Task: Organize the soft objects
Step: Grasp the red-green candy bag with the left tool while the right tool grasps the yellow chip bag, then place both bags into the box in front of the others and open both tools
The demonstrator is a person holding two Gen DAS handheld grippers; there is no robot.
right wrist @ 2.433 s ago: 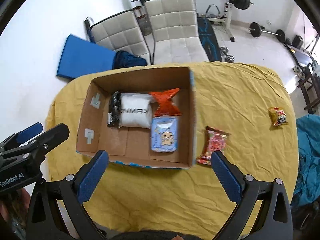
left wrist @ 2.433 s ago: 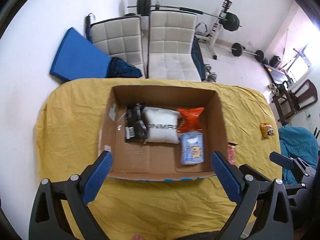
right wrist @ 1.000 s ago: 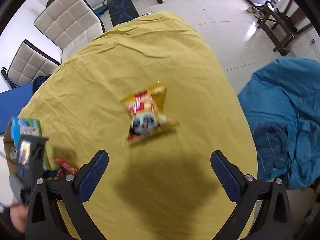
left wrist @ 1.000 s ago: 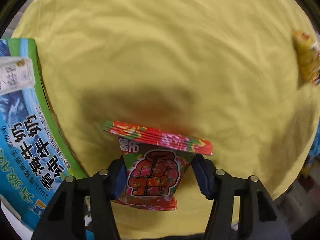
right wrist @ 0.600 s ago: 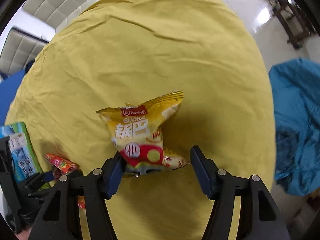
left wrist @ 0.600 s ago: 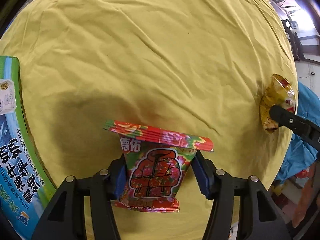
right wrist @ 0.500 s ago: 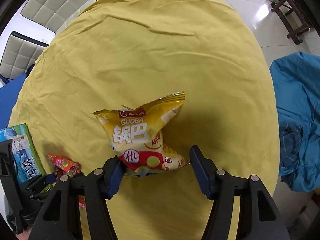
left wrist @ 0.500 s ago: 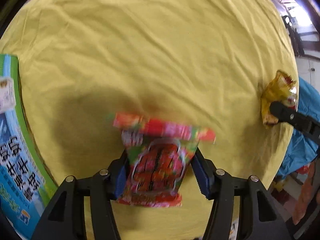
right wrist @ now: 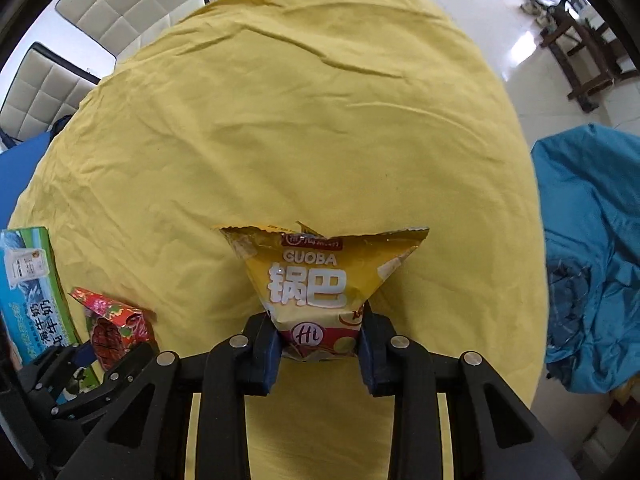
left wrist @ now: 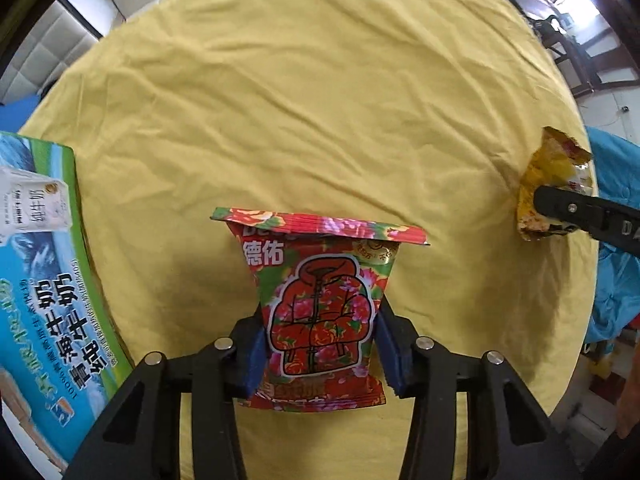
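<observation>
My left gripper (left wrist: 320,350) is shut on a red flowered snack packet (left wrist: 320,304) and holds it over the yellow tablecloth (left wrist: 304,112); that packet also shows in the right wrist view (right wrist: 114,326). My right gripper (right wrist: 318,354) is shut on a yellow GUOBA snack bag (right wrist: 320,280), which shows in the left wrist view (left wrist: 548,184) at the table's right edge. The cardboard box (left wrist: 40,264), with blue-green printed sides, stands at the left; its inside is hidden.
The box also shows at the left of the right wrist view (right wrist: 28,292). A blue cloth heap (right wrist: 592,256) lies past the table's right edge. White padded chairs (right wrist: 116,0) stand behind the table. Tiled floor lies beyond.
Both grippers came from above the box down to the packets and shut on them. In the last half second both packets have lifted slightly off the cloth.
</observation>
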